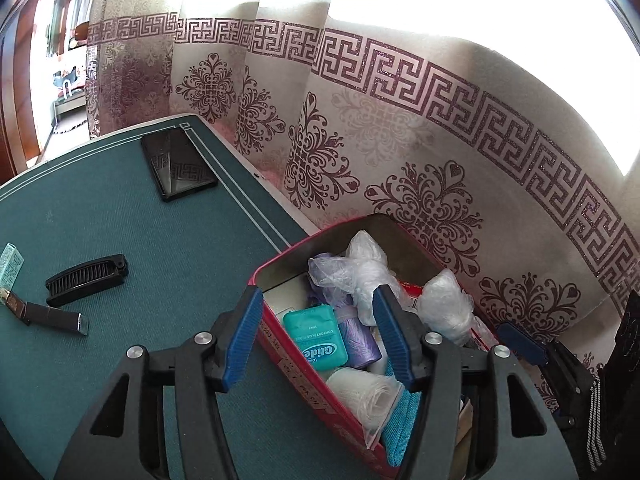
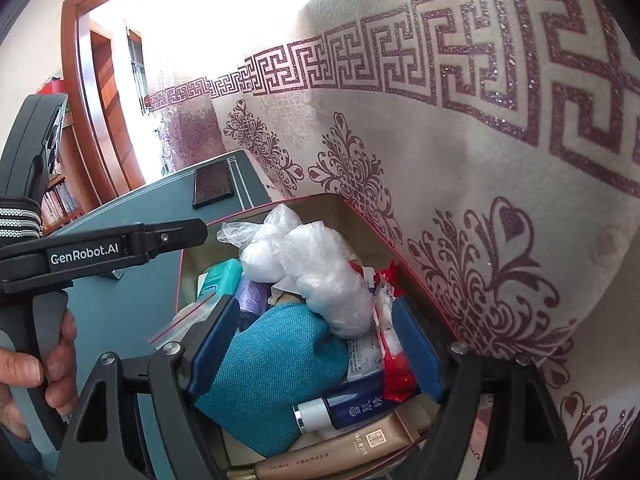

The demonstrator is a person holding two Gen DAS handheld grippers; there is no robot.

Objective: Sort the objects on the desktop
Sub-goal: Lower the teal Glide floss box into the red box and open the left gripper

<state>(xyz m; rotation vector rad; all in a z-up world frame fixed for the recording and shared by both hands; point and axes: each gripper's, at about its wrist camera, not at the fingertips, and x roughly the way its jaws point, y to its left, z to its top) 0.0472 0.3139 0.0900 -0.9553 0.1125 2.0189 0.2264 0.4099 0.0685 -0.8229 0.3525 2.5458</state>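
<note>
A red tin box [image 1: 280, 264] stands at the green table's right edge, full of small things: a teal Glide floss case [image 1: 316, 338], a purple roll [image 1: 356, 336], clear plastic bags [image 1: 368, 268], a teal cloth pouch [image 2: 272, 364], a blue bottle [image 2: 352, 404] and a gold tube [image 2: 340, 452]. My left gripper [image 1: 316, 342] is open and empty, its jaws straddling the box's left wall above the floss case. My right gripper [image 2: 316, 354] is open and empty over the pouch and a red-white packet [image 2: 384, 344]. On the table lie a black comb [image 1: 86, 280], a watch [image 1: 44, 314], a phone [image 1: 178, 164] and a pale green packet [image 1: 10, 266].
A patterned curtain [image 1: 400, 140] hangs close behind the box and the table. The green table mat [image 1: 120, 220] spreads to the left. The left tool [image 2: 100, 254] and the hand holding it show at the left of the right wrist view. A wooden doorframe [image 2: 80, 100] stands beyond.
</note>
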